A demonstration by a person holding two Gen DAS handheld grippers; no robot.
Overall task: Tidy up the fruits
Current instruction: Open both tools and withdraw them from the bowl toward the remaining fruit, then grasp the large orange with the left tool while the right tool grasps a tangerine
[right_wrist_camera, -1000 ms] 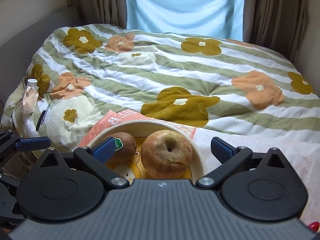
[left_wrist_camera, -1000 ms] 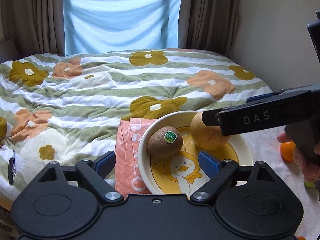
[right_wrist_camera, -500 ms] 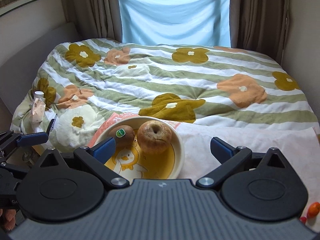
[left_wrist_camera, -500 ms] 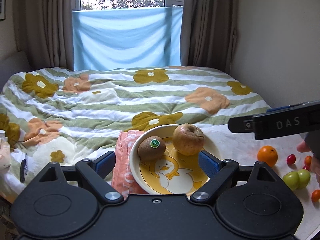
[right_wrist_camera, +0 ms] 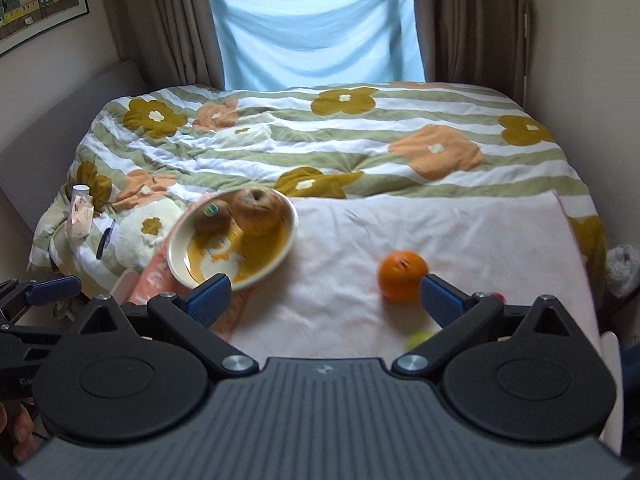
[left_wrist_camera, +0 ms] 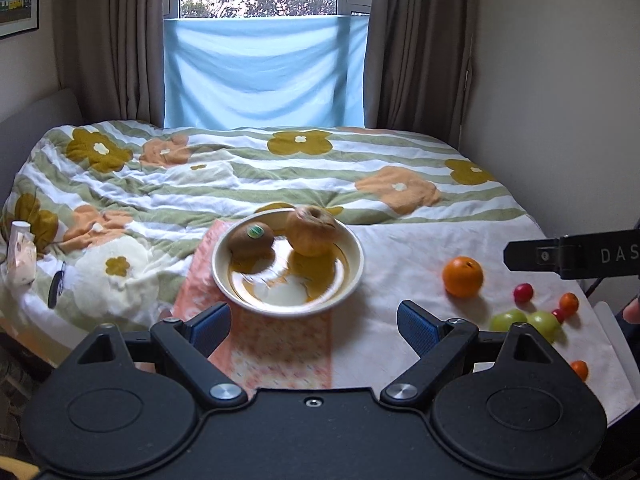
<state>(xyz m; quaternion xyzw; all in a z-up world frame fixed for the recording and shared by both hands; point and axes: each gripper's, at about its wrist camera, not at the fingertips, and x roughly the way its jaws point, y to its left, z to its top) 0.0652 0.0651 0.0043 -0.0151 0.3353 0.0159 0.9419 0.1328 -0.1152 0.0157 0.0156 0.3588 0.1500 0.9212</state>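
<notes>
A cream bowl [left_wrist_camera: 348, 276] [right_wrist_camera: 178, 264] with a duck print stands on the bed and holds a kiwi [left_wrist_camera: 251, 242] [right_wrist_camera: 212, 216] and a brownish apple [left_wrist_camera: 312, 230] [right_wrist_camera: 258, 210]. An orange [left_wrist_camera: 462, 276] [right_wrist_camera: 402, 275] lies to its right on a white cloth [left_wrist_camera: 400, 248]. Green fruits [left_wrist_camera: 524, 322], small red fruits [left_wrist_camera: 523, 292] and small orange fruits [left_wrist_camera: 569, 303] lie further right. My left gripper [left_wrist_camera: 314, 326] is open and empty, well short of the bowl. My right gripper [right_wrist_camera: 324, 300] is open and empty, with the orange by its right finger.
A pink printed cloth [left_wrist_camera: 276, 352] lies under the bowl. The flowered quilt [left_wrist_camera: 240, 176] covers the bed. A small carton [left_wrist_camera: 20, 256] sits at the bed's left edge. Walls close in on the right, curtains and a window at the back.
Both grippers have pulled back and up from the bowl. The bowl now looks smaller and the loose fruits on the right have come into view.
</notes>
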